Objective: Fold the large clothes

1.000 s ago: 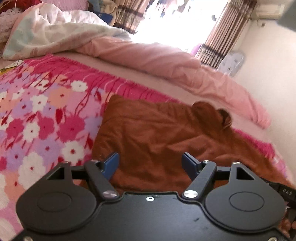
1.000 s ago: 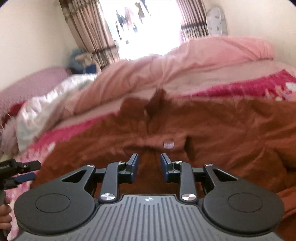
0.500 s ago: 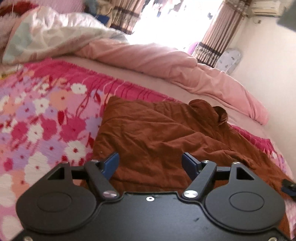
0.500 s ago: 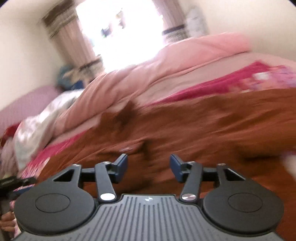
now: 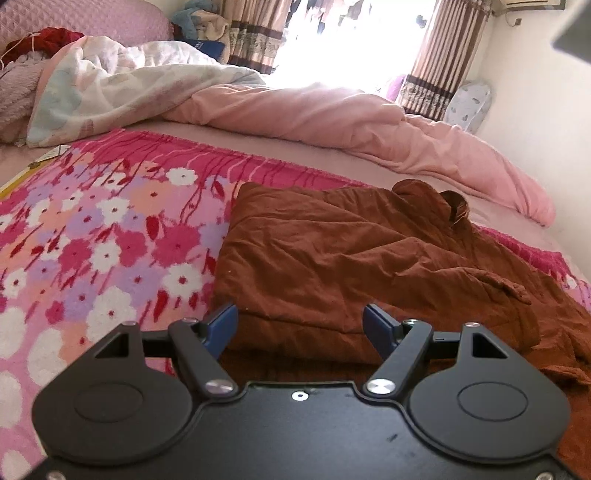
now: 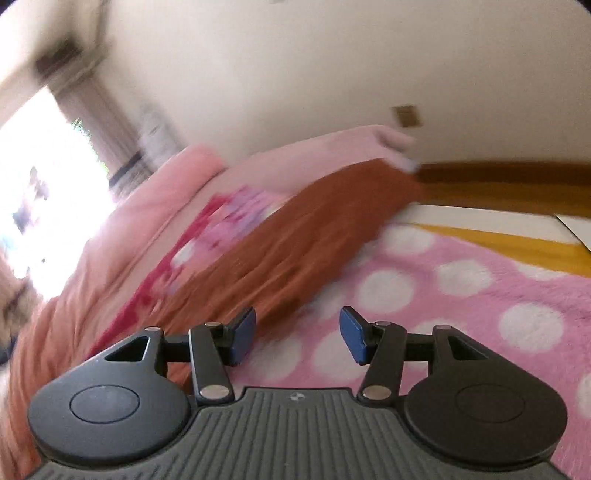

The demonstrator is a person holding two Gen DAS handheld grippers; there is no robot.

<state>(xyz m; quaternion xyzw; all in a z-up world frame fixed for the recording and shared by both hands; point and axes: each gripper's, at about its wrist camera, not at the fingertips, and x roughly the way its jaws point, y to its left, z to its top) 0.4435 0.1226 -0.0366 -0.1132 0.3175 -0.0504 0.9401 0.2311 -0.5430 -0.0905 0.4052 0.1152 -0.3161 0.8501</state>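
Observation:
A large rust-brown garment (image 5: 351, 258) lies crumpled and partly folded on the floral pink blanket (image 5: 92, 236) of a bed. My left gripper (image 5: 300, 325) is open and empty, just above the garment's near edge. In the blurred right wrist view the garment (image 6: 295, 236) stretches away to the upper right. My right gripper (image 6: 297, 334) is open and empty, beside the garment's right edge, over a pink blanket with white dots (image 6: 443, 295).
A pink duvet (image 5: 351, 122) is bunched along the far side of the bed, a white quilt (image 5: 122, 88) at the far left. Curtains and a bright window (image 5: 332, 33) are behind. A wall (image 6: 332, 66) and a wooden strip (image 6: 517, 184) lie to the right.
My right gripper has opened wider and swung fast to the right, from over the garment's middle to its right edge. My left gripper has stayed open and pulled back a little.

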